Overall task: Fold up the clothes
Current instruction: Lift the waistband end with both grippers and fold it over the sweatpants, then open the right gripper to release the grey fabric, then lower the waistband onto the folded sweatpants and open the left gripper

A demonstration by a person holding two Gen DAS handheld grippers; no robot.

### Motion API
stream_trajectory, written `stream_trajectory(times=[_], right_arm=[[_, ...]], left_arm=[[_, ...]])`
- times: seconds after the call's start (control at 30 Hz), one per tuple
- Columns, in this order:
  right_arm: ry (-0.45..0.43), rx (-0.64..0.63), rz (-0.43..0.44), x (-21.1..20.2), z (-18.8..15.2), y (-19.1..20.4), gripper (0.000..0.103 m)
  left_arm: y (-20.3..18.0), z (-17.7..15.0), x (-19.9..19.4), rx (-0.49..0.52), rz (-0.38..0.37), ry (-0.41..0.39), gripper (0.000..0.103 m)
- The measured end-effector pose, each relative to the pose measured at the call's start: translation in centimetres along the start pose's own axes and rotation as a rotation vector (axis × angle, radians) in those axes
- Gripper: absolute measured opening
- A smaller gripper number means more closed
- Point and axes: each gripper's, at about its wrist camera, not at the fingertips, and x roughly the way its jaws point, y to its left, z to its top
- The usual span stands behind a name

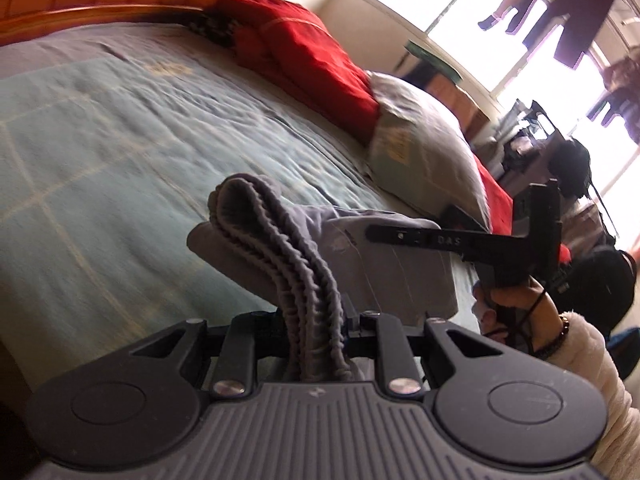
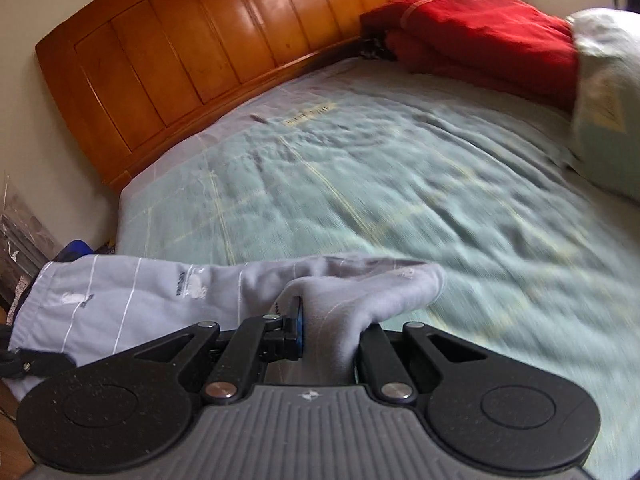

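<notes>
Pale grey-lilac garment [image 1: 384, 264] with thin white stripes and a gathered elastic waistband [image 1: 288, 256], held above the green bedspread, waistband bunched and draped at one end, striped cloth stretched level towards the other, small dark printed marks visible

Two black hand-held grippers. Left hand-held gripper [image 1: 320, 316]: ribbed grey housing at the near edge, a round black disc at each side, black link bars pinned with silver screws. Right hand-held gripper [image 2: 326, 320]: same ribbed grey body with a small white emblem, same discs and silver pins, a blue pad on one finger; from the left wrist view, a long black finger lettered "DAS". Fluffy white sleeve [image 1: 600, 364], beaded bracelet [image 1: 564, 325], thin black cord looped over the wrist.
</notes>
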Motion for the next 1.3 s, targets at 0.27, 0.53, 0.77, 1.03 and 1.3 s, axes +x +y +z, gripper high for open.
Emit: stream_trajectory(times=[0.27, 0.53, 0.77, 1.03, 1.3], right_arm=[[0.039, -0.08, 0.014, 6.9, 6.3, 2.6, 0.009], [0.165, -0.105, 0.037, 13.4, 9.5, 3.8, 0.01], [0.154, -0.056, 0.084, 15.3, 6.8, 0.0, 0.041], [0.045, 0.172, 0.273, 10.9, 3.0, -9.8, 0.074], [-0.044, 0.229, 0.478, 11.3, -0.7, -11.0, 0.078]], left_arm=[[4.5, 1.4, -0.3, -0.109, 0.03, -0.069, 0.019], [8.5, 0.1, 1.1, -0.26, 0.047, -0.071, 0.019], [12.6, -1.4, 3.3, -0.365, 0.052, -0.062, 0.021], [13.8, -3.5, 3.2, -0.4, -0.01, -0.099, 0.041], [14.8, -5.6, 3.9, -0.482, -0.05, -0.132, 0.05]])
